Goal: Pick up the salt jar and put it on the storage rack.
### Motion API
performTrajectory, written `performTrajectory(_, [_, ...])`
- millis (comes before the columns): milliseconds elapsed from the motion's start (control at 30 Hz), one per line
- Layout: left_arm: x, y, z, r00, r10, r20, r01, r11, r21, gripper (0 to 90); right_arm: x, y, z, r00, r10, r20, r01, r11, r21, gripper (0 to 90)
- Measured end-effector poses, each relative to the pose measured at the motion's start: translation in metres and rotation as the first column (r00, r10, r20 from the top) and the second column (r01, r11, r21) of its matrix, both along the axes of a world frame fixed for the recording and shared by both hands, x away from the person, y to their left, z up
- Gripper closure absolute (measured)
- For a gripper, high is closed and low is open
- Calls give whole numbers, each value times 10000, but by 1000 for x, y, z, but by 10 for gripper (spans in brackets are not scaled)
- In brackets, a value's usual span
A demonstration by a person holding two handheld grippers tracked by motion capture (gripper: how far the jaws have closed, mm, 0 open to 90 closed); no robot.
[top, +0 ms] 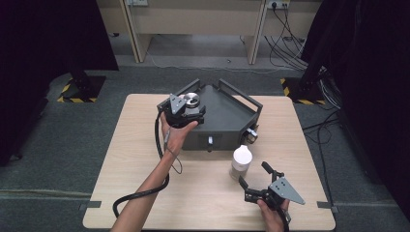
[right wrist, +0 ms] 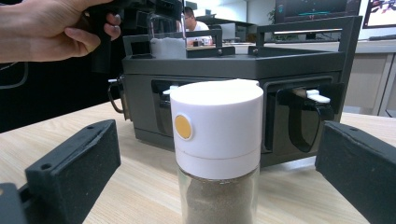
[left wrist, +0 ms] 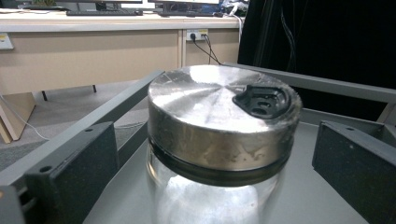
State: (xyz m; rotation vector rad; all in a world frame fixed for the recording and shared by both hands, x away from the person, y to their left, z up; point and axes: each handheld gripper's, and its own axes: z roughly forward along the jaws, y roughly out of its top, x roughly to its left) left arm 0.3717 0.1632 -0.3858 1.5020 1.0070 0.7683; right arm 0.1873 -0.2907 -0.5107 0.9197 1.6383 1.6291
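Glass jar (left wrist: 217, 186) with brushed-metal lid (left wrist: 219, 116) stands between open left claw (left wrist: 217, 172).

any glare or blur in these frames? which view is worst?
Left gripper view: bright glare on the metal lid of the glass jar, washing out its top; the background desk is soft. Right gripper view: the white-capped shaker is fairly sharp, the screens behind blurred. High view: evenly lit table, dark curtains at the edges, soft overall and low in detail.
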Motion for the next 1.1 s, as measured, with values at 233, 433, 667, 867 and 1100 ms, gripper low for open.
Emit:
performTrajectory(233, [-8,6,0,9997,-200,166,203,9995,-236,0,0,0,0,10000,-4,7,4,10000,-2,4])
performTrajectory(433, [-20,10,-2,9994,-222,274,237,9980,-594,0,0,0,0,10000,-21,12,21,10000,-18,4])
performTrajectory(667, [-34,20,-5,9977,-562,370,584,9965,-604,0,-1,1,0,10000,-24,15,24,10000,-24,4])
performTrajectory(867, [-49,27,-11,9932,-1002,586,1039,9925,-638,0,-1,1,0,10000,-31,-1,31,10000,-38,4])
performTrajectory(1100, [-66,32,-18,9861,-1475,763,1524,9863,-636,0,-1,2,0,10000,-26,5,26,10000,-44,4])
